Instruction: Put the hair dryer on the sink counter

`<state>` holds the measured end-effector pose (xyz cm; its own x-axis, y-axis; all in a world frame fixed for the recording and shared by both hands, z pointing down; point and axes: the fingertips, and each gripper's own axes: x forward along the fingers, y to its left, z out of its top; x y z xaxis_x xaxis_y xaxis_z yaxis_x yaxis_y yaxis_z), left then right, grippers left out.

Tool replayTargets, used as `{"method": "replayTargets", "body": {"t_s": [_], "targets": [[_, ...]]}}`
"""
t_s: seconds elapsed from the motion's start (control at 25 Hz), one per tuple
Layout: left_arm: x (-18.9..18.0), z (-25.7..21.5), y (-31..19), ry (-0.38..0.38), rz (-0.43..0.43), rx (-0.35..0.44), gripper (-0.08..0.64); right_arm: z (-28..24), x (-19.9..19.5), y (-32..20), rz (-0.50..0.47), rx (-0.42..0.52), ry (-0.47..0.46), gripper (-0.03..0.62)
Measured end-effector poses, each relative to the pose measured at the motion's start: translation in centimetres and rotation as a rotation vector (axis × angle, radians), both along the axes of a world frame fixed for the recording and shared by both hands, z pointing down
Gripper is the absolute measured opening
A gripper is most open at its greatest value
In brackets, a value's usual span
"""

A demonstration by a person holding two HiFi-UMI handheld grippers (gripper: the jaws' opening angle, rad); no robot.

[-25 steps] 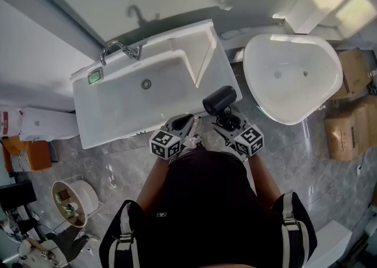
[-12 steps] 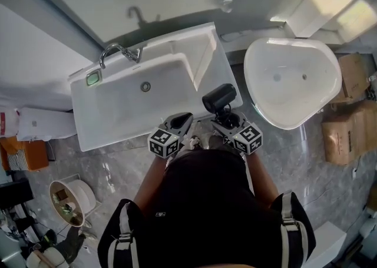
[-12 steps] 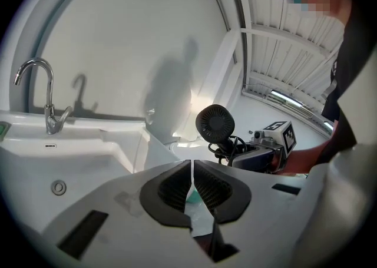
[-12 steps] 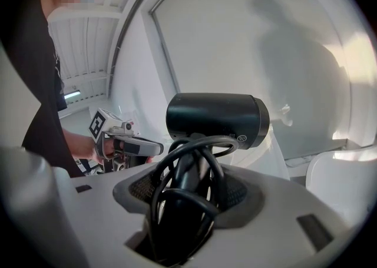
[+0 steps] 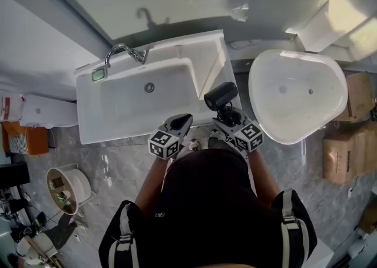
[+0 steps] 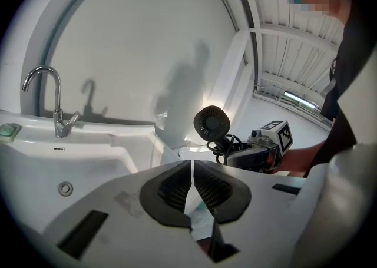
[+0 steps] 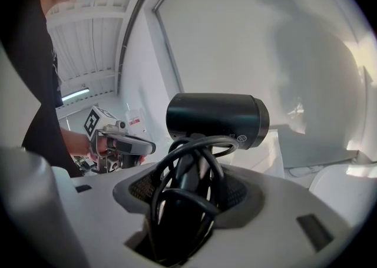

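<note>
A black hair dryer (image 5: 220,96) (image 7: 217,120) (image 6: 212,125) with its cord coiled round the handle is held upright by my right gripper (image 5: 230,121) (image 7: 188,193), shut on the handle and cord. It hangs over the right front corner of the white sink counter (image 5: 215,63). My left gripper (image 5: 179,123) (image 6: 192,187) is shut with nothing in it, just left of the right one, over the counter's front edge. The basin (image 5: 135,93) (image 6: 35,166) and chrome tap (image 5: 125,50) (image 6: 52,102) lie to the left.
A white toilet bowl (image 5: 297,93) stands right of the counter. A green soap dish (image 5: 98,74) sits at the counter's back left corner. Cardboard boxes (image 5: 352,137) are at the far right, a small bin (image 5: 66,189) on the marble floor at lower left.
Both grippers and the hair dryer have come slightly forward over the counter's front right corner; the view has shifted a little. Jaws unchanged.
</note>
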<state>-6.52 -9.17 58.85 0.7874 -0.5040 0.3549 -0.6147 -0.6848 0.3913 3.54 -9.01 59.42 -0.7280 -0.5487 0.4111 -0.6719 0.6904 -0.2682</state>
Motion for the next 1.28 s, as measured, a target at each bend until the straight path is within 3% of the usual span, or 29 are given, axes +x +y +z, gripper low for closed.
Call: {"method": "replayTargets", "body": {"t_s": [0.36, 0.56, 0.88, 1.28], "targets": [[1.2, -0.1, -1.1, -0.015, -0.086, -0.016, 0.023, 1.2, 1.8, -3.5, -0.052, -0.027, -0.009, 0.307], [1.2, 0.1, -1.5, -0.034, -0.127, -0.017, 0.023, 2.3, 2.3, -5.8, -0.030, -0.079, -0.062, 0.307], [1.2, -0.7, -3.8, -0.050, -0.206, 0.022, 0.023, 4.4, 2.5, -9.5, -0.037, -0.085, -0.039, 0.307], [0.0, -0.2, -5.0, -0.053, -0.233, -0.003, 0.023, 7.6, 2.2, -12.0, 0.020, -0.166, -0.010, 0.308]]}}
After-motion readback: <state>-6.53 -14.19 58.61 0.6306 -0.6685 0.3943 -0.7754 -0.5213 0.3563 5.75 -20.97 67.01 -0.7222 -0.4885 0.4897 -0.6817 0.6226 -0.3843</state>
